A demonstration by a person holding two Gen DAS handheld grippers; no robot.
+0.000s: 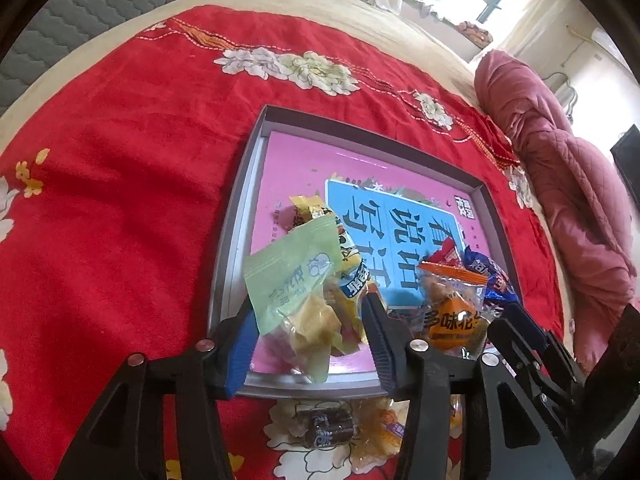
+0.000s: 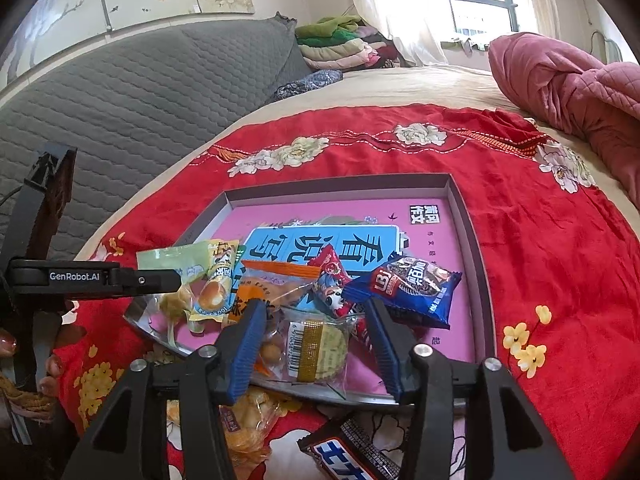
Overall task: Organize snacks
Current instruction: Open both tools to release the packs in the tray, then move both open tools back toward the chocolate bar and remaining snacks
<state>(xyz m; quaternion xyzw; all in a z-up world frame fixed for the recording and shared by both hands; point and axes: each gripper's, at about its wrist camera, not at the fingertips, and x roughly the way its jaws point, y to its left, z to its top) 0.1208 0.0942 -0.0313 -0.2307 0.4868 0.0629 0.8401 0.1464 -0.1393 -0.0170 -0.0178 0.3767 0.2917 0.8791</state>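
Note:
A grey-rimmed tray [image 1: 234,236] [image 2: 468,240] with a pink and blue printed floor lies on the red cloth and holds several snack packets. My left gripper [image 1: 310,304] is open at the tray's near left corner. A pale green packet [image 1: 288,276] of yellow pieces lies between its fingers, resting on the tray. The right wrist view shows this gripper [image 2: 176,280] from the side. My right gripper [image 2: 316,308] is open around a clear packet with a round biscuit [image 2: 320,346], with a gap at the right pad. In the left wrist view it [image 1: 508,312] sits beside an orange packet [image 1: 452,320].
A blue packet [image 2: 404,292], a red one [image 2: 332,276] and a yellow one [image 2: 216,288] also lie in the tray. In front of the tray on the red flowered cloth [image 2: 540,264] are a dark bar [image 2: 352,452], a yellow packet [image 2: 244,420] and a brown candy [image 1: 328,428]. A pink quilt [image 2: 560,80] is bunched at right.

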